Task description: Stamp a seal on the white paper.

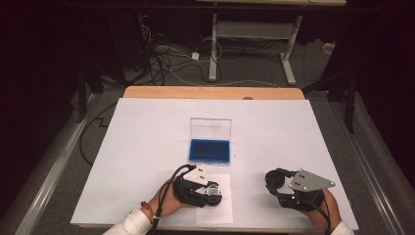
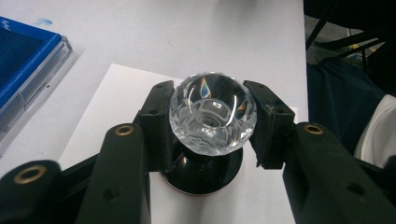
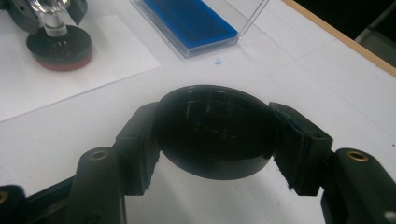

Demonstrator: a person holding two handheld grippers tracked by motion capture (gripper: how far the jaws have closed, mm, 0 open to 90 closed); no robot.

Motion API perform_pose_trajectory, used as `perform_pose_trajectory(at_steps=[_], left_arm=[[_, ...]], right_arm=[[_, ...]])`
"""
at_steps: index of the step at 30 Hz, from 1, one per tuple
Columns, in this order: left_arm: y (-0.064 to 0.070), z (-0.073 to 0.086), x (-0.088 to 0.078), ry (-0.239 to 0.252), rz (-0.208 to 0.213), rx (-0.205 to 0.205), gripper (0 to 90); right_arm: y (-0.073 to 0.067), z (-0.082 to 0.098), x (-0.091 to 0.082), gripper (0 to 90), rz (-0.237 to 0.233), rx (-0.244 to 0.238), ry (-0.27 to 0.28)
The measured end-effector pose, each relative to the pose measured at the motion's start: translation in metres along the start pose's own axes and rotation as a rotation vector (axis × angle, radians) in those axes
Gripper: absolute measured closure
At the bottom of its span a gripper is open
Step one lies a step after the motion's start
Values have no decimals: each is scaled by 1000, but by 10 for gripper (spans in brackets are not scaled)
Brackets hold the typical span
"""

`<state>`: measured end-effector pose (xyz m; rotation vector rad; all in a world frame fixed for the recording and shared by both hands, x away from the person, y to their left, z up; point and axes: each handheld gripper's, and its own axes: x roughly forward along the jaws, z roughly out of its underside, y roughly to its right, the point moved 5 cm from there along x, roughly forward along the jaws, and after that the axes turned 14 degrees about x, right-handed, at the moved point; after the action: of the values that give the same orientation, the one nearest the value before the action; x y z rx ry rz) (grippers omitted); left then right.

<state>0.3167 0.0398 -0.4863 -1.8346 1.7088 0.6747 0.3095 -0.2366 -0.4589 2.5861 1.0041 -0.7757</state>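
— While the stamp (image 2: 212, 121) stands on the small paper sheet (image 1: 215, 208), just in front of the blue ink pad case (image 1: 209, 150), what is the left gripper (image 1: 213, 192) doing?

— Its jaws clasp the stamp's faceted clear knob from both sides; the black base with its red rim rests on the paper below.

— And the right gripper (image 1: 275, 182)?

— Off to the right of the ink pad case, clenched on a round black cap (image 3: 215, 130), held clear of the white table cover (image 1: 147, 137).

— So which step is this?

— Pressing the stamp onto the paper, I'd judge, with the cap kept aside.

— Next?

— Probably lifting the stamp straight up so the print doesn't smear. After that, either back to the open ink pad case behind it, or bringing the cap over to the base, which calls for squaring the two up.
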Motion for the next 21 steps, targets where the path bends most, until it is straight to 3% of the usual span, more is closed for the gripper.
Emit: perform_pose_trajectory(at_steps=[21], left_arm=[[1,-1,0,-12,0,-1,543]], right_arm=[[1,0,1,384,2,5,0]])
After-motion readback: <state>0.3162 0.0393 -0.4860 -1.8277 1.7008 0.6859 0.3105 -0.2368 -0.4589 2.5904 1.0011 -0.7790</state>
